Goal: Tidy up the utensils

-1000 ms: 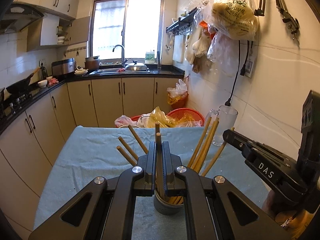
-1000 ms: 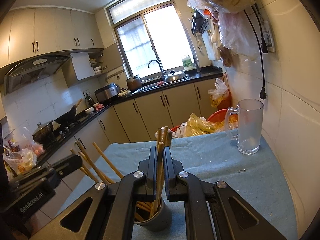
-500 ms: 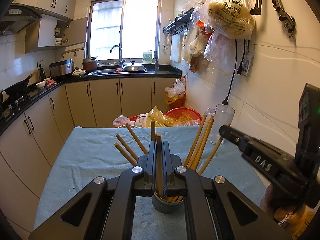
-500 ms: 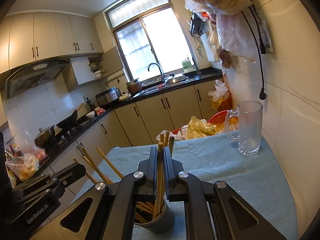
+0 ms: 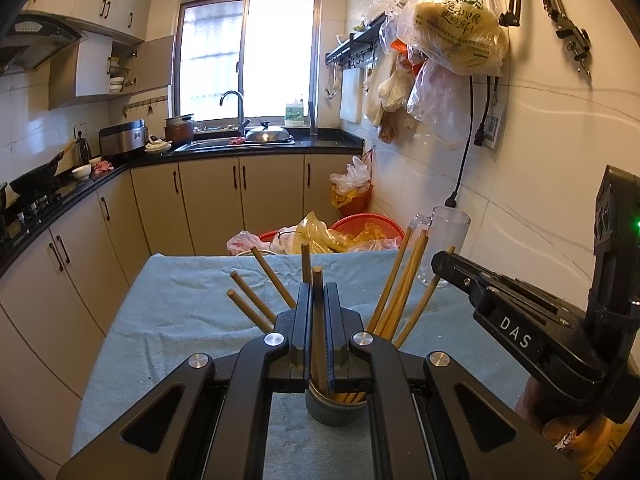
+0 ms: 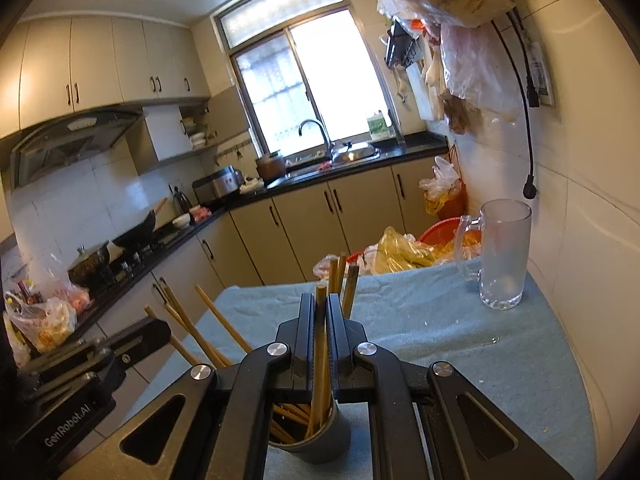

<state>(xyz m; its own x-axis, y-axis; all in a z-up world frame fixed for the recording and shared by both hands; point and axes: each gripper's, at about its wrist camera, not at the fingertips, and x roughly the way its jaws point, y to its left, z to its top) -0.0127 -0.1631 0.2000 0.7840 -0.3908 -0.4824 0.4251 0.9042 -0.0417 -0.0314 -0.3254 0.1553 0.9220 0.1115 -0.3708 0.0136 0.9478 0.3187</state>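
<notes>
A grey cup (image 5: 335,410) stands on the blue-green cloth of the table (image 5: 180,312) and holds several wooden chopsticks (image 5: 394,292) fanned out. My left gripper (image 5: 318,300) is shut on one upright chopstick (image 5: 318,280) whose lower end is in the cup. My right gripper (image 6: 320,308) is shut on another chopstick (image 6: 320,300) that stands in the same cup (image 6: 316,442). The right gripper body shows at the right of the left wrist view (image 5: 520,328); the left gripper body shows at the lower left of the right wrist view (image 6: 80,376).
A frosted glass mug (image 6: 502,256) stands at the table's far right by the tiled wall. Red baskets with plastic bags (image 5: 360,232) sit beyond the far edge. Kitchen cabinets and counter (image 5: 60,216) run along the left and back.
Both grippers have risen slightly, staying shut on their chopsticks; the cup sits a little lower in both views and the chopsticks fan slightly wider.
</notes>
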